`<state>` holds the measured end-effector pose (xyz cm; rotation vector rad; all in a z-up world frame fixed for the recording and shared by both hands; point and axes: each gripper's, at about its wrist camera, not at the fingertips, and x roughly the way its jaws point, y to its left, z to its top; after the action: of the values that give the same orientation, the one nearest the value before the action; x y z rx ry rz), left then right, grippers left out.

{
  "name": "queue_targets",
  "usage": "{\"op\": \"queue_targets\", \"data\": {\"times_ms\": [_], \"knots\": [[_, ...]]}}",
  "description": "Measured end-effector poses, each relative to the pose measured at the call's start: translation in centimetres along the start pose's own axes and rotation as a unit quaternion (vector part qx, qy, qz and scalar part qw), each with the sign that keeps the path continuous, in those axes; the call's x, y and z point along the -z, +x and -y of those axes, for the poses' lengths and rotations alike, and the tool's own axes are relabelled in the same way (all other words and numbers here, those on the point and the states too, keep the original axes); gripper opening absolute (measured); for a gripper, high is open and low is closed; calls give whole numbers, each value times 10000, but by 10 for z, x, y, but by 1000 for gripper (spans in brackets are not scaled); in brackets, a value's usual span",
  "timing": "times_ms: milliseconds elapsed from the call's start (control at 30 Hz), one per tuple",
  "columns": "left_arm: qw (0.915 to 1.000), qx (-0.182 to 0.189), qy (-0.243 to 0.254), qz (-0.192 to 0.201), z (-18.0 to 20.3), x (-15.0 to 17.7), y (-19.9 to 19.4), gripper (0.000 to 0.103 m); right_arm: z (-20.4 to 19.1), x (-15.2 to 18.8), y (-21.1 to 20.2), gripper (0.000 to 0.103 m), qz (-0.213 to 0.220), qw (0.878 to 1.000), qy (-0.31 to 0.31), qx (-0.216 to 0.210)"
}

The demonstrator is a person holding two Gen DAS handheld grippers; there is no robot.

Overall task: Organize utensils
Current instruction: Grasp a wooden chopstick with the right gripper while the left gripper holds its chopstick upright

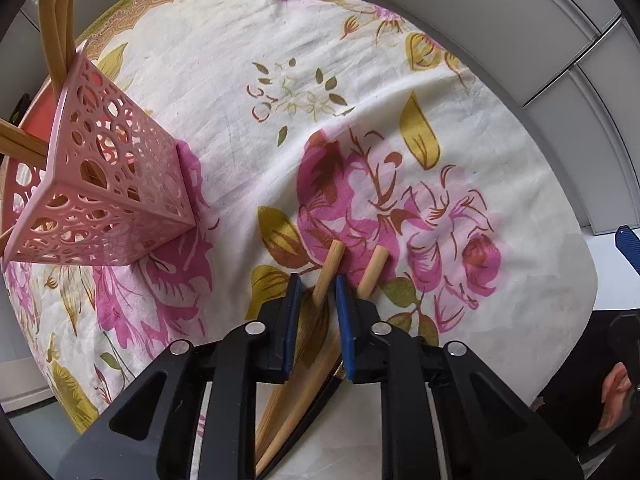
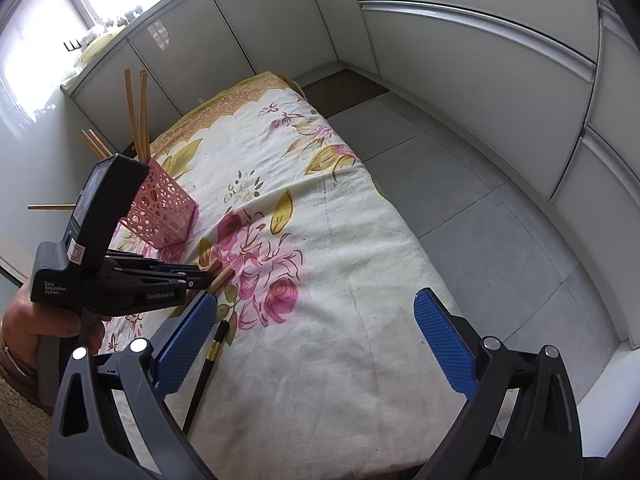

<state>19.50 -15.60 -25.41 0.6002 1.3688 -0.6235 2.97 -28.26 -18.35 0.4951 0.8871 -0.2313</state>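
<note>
My left gripper (image 1: 318, 290) points straight down at the floral cloth (image 1: 248, 80). Its jaws are nearly together, and a wooden chopstick (image 1: 331, 262) lies between the blue pads (image 1: 343, 300). The chopstick rests against the right pad, with a thin gap at the left one. A second wooden chopstick (image 1: 374, 270) lies just outside the right finger. The pink perforated holder (image 1: 108, 184) stands to the left with several chopsticks (image 1: 60, 20) in it. My right gripper (image 2: 316, 344) hovers wide open over the cloth, holding nothing. A black chopstick (image 2: 212, 356) lies by its left pad.
The cloth-covered table (image 2: 340, 380) drops off on the right to grey floor tiles (image 2: 480, 208). White cabinet fronts (image 2: 460, 40) line the back and right. A hand (image 2: 36, 320) holds the left gripper (image 2: 200, 276) next to the holder (image 2: 168, 216).
</note>
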Motion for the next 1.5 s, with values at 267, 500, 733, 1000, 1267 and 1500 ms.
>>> {"op": "queue_targets", "data": {"times_ms": [267, 500, 733, 1000, 1267, 1500], "knots": [[9985, -275, 120, 467, 7, 6, -16, 7, -3, 1, 7, 96, -177, 9998, 102, -91], [9910, -604, 107, 1188, 14, 32, -71, 6, -7, 1, 12, 96, -316, 9990, 217, -208], [9801, -867, 10, 1788, 15, 77, -111, 6, -21, 4, 16, 96, -355, 9990, 122, -226], [9703, -943, -226, 2215, -2, 101, -121, 6, -47, -10, 38, 96, -767, 9966, 204, -223], [9555, -1056, -538, 2701, -26, 131, -157, 6, -74, -32, 103, 84, -1838, 9810, 614, -73], [9427, -1136, -646, 3071, -35, 144, -182, 6, -98, -40, 138, 75, -2068, 9763, 525, 362]]}}
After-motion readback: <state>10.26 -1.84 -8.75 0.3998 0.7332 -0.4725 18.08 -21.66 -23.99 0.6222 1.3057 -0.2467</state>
